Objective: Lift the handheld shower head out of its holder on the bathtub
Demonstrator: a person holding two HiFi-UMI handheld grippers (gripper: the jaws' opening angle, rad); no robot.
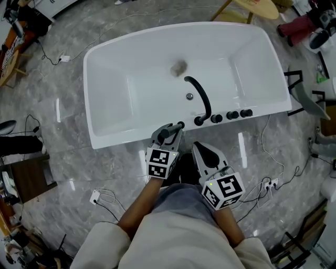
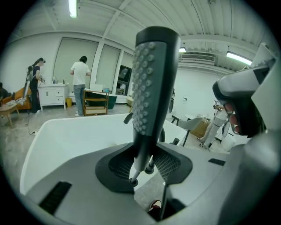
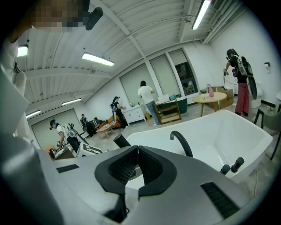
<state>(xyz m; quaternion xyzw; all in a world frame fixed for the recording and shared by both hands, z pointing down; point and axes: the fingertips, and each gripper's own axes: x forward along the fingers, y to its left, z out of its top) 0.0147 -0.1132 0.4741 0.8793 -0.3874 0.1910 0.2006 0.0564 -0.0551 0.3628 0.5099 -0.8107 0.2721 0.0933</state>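
The handheld shower head point(image 1: 174, 128) is a dark grey wand with a nubbed face. It stands upright in the left gripper view point(image 2: 153, 83), above the near rim of the white bathtub point(image 1: 105, 137). My left gripper point(image 1: 167, 135) point(image 2: 145, 165) is shut on its handle. Just to the right on the rim are the black arched spout point(image 1: 202, 97) and a row of black knobs point(image 1: 231, 114). My right gripper point(image 1: 202, 149) point(image 3: 137, 151) hangs beside the left one in front of the tub, shut with nothing between its pads.
Cables and a power strip point(image 1: 94, 197) lie on the grey marble floor around the tub. A round wooden table point(image 1: 260, 8) stands behind the tub, and a chair point(image 1: 307, 100) at its right end. Several people point(image 2: 80, 85) stand in the background.
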